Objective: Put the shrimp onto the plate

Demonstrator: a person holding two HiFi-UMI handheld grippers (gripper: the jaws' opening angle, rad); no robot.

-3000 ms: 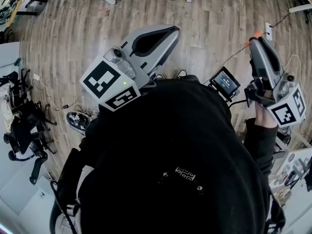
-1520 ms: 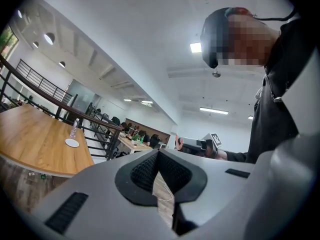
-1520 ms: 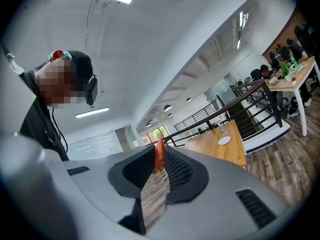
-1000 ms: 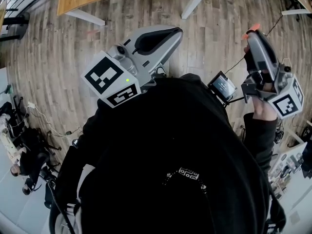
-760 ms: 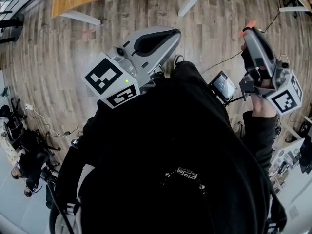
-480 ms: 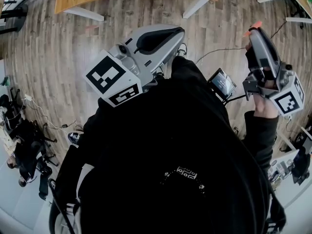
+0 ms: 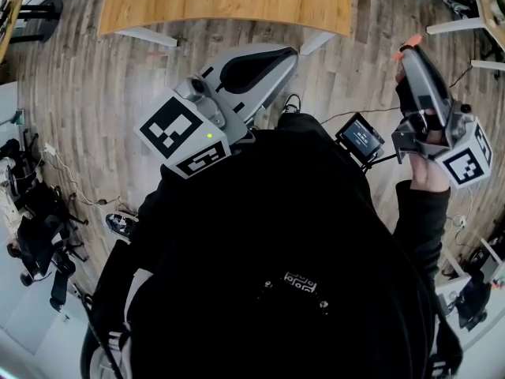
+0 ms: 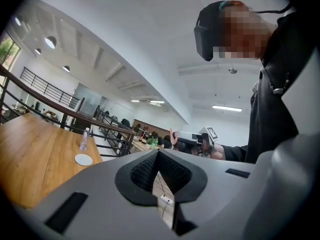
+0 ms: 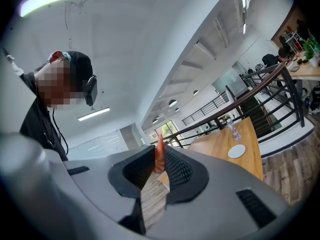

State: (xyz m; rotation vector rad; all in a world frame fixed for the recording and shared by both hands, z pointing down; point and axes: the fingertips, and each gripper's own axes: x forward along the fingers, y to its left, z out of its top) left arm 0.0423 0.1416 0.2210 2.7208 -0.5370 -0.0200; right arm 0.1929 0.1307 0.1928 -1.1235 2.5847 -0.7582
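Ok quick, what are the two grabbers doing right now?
Left gripper: closed, nothing between its jaws.
Right gripper: closed on the shrimp.

The desk [image 7: 229, 2] is smooth, pale wood with a light sheen. The floor [image 7: 79, 101] is matt planking with a grey-brown wood grain. The left claw [image 8: 159, 153] and the right claw [image 9: 159, 148] have smooth, matt grey plastic shells. Their pads [image 9: 178, 169] are black, finely ribbed and look rubbery. The shrimp [image 9: 159, 161] is orange with a slick, plastic-like gloss. The plate [image 9: 236, 151] is plain, smooth white. The bottle [image 9: 231, 130] is clear plastic. The sweater [image 7: 276, 235] is matt black cloth.
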